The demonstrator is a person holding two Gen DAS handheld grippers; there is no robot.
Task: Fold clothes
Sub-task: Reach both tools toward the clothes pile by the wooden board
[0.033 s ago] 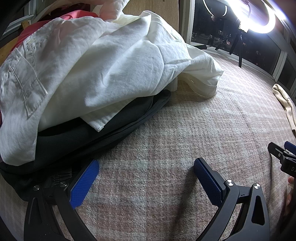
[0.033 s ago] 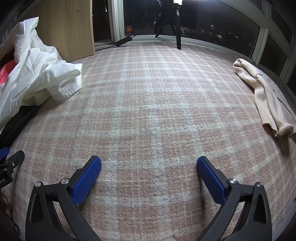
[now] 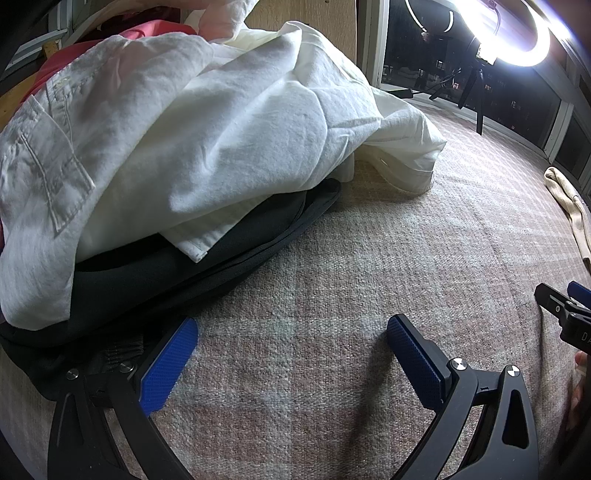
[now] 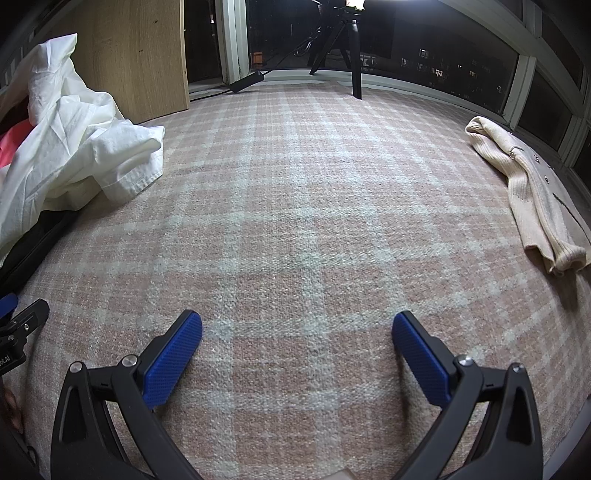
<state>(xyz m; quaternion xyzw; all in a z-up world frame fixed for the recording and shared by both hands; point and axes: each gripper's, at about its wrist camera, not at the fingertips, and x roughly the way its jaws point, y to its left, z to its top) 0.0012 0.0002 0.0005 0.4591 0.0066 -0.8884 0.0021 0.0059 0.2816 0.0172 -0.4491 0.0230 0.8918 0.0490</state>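
1. Ahead and to the left of the left gripper (image 3: 291, 354), a rumpled white cotton shirt with a stitched chest pocket (image 3: 192, 147) is lying heaped on a crumpled black garment (image 3: 177, 273), with a bit of red cloth (image 3: 147, 31) showing behind; the gripper's left finger is sitting just beside the black hem.
2. Both grippers are hovering low over the pink-and-cream checked woven bed cover (image 4: 295, 206), the left gripper spread wide and holding nothing, the right gripper (image 4: 297, 354) likewise gaping and bare.
3. Far off to the right of the right gripper, a cream ribbed knit cardigan (image 4: 528, 195) is lying in a long narrow strip, well apart from the heap.
4. Nothing is differing between the two sets of pictures, so no change is showing; the cover between the grippers is lying bare, which would suit either drawing a garment from the heap or a pause after setting the cardigan aside.
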